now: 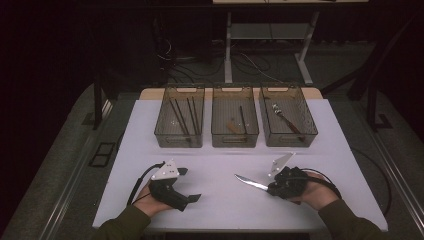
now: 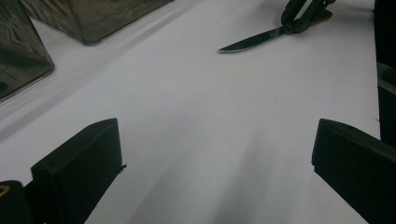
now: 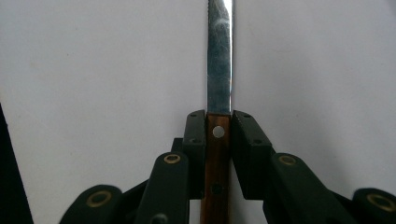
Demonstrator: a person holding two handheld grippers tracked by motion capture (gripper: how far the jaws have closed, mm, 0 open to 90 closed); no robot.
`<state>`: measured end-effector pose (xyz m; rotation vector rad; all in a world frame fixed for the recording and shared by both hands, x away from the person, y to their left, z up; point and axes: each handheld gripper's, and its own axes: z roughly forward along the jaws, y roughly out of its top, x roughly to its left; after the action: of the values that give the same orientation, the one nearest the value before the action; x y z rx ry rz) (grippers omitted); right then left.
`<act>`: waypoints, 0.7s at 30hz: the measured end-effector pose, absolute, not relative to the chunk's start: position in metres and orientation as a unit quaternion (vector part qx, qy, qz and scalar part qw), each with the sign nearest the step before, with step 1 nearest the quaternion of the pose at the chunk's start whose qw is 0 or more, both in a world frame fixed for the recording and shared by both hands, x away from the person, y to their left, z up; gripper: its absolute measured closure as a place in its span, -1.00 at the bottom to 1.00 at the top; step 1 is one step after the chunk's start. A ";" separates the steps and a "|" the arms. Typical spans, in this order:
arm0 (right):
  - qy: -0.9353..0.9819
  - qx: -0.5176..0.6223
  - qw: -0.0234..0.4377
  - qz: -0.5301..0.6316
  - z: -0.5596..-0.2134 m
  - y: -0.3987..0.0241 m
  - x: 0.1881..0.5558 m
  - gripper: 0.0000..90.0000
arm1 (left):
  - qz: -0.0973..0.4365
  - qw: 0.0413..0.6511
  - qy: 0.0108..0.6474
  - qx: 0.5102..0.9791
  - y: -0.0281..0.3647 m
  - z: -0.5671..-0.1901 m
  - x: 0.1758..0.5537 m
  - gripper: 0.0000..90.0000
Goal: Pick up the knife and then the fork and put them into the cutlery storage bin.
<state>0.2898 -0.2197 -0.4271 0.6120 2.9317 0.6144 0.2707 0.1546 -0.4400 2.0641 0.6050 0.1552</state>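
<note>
Honestly, your right gripper (image 3: pixel 218 140) has its fingers pinching the knife (image 3: pixel 219 84) by the wooden handle, low over the surface (image 1: pixel 220 200), left gripper (image 1: pixel 192 187) spread empty, so a loose pinch could let that blade swing or drop.

Count, high view:

- Translucent grey plastic bins (image 1: pixel 179 137): three, in row across upper middle of frame.
- Thin dark sticks (image 1: pixel 179 116): about four in left bin; exact number hard to tell.
- Middle bin (image 1: pixel 235 139): one thin dark stick (image 1: pixel 242 119), one small brown piece (image 1: pixel 233 127).
- Right bin (image 1: pixel 288 140): one utensil, metal head, brown handle (image 1: pixel 286 120).
- Steel-bladed serrated knife with brown wooden handle (image 1: pixel 250 182): one, lower right of centre.
- Black two-jaw grippers: two, left (image 1: pixel 189 184), right (image 1: pixel 270 189).
</note>
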 end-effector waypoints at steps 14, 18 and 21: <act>0.986 0.168 -0.009 0.010 -0.419 -0.171 0.316 0.70 | 0.064 0.473 0.247 0.843 0.155 -0.440 0.271 -0.98; 0.984 0.177 -0.008 0.009 -0.418 -0.171 0.316 0.71 | 0.063 0.473 0.247 0.843 0.155 -0.440 0.271 -0.98; 0.983 0.181 -0.010 0.033 -0.418 -0.175 0.316 0.71 | 0.063 0.473 0.246 0.844 0.155 -0.440 0.271 -0.98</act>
<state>0.3156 -0.1751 -0.4176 0.5712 3.1073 0.1057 0.2707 0.1549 -0.4398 2.0647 0.6016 0.1551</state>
